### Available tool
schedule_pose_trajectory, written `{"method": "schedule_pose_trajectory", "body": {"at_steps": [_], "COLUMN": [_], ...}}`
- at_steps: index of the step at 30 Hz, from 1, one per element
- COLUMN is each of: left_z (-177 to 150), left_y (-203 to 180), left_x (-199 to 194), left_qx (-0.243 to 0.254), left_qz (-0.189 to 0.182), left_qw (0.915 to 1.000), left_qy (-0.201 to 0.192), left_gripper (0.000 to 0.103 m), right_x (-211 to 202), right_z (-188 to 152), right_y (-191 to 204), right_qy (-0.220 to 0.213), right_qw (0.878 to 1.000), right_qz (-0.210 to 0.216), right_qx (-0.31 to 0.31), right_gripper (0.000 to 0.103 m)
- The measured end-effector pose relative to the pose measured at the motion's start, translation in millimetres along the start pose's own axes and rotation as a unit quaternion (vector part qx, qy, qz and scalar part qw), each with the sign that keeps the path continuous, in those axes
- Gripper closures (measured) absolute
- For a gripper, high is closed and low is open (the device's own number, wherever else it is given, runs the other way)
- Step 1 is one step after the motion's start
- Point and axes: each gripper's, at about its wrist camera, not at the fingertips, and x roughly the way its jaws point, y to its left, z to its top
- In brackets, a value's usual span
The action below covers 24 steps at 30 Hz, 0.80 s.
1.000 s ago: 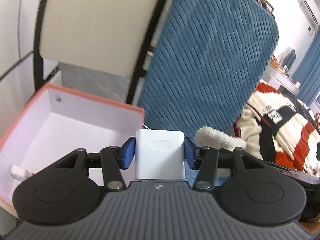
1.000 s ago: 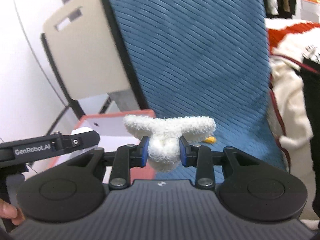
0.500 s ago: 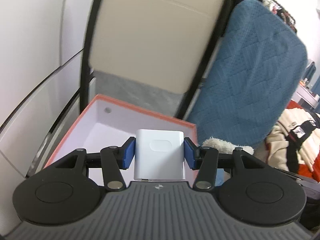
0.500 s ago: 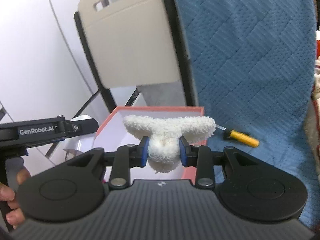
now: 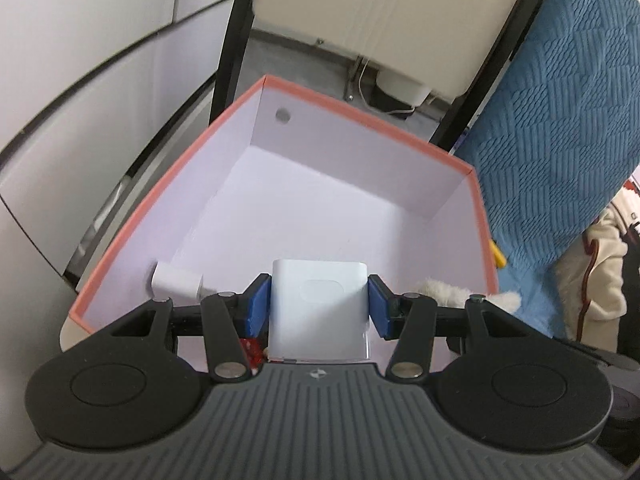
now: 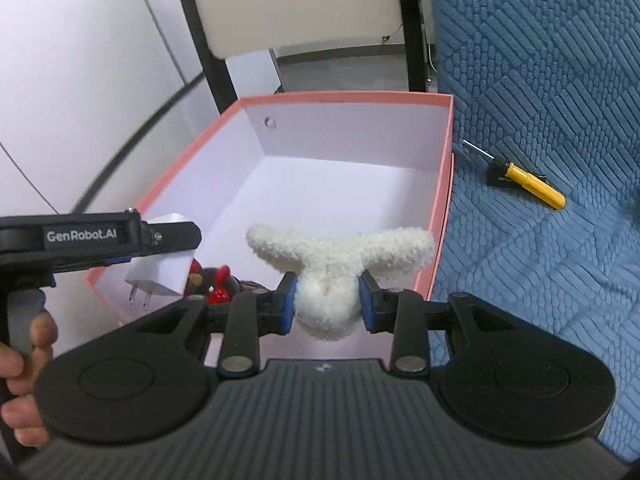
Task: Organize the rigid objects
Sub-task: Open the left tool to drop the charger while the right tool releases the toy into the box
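Observation:
My left gripper (image 5: 318, 310) is shut on a white plug adapter (image 5: 318, 316) and holds it over the near end of a pink box (image 5: 360, 114) with a white inside. The adapter also shows in the right wrist view (image 6: 158, 270), prongs down. My right gripper (image 6: 327, 304) is shut on a white fluffy hair clip (image 6: 340, 256) above the box's (image 6: 344, 98) near right part. A small white block (image 5: 176, 282) and a red object (image 6: 214, 284) lie inside the box.
A yellow-handled screwdriver (image 6: 528, 182) lies on the blue quilted cover (image 6: 560, 80) right of the box. A beige chair with black frame (image 6: 296, 0) stands behind the box. White wall panels are at the left.
Both grippers have tilted down and moved over the box, still holding their objects. The box inside and the screwdriver have come into fuller view.

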Motion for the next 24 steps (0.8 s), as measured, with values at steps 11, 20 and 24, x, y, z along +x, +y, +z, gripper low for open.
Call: {"method": "schedule_pose_trajectory", "body": {"at_steps": [11,20,24], "left_z": [-2,1,1], "left_y": [7,-9,-24], "left_x": [5,-23,-42], "left_qx": [-0.002,0.008,0.015], "left_qz": [-0.007,-0.01,-0.019], "left_qw": [1.0,0.9994,0.9983], "left_qy": [0.005,-0.032,-0.053], "left_gripper": [0.046,0.045,0.045], "right_x": [14,-8,-31], "right_z": [1,6,11], "right_y": [2,4,0], "right_qy": [0.017,-0.013,-0.046], "right_qw": [1.0,0.999,0.998], "right_qz": [0.007,0.028,0.038], "right_qx": [0.004,0.007,0.007], "right_gripper": [0.063,0.063,0.063]}}
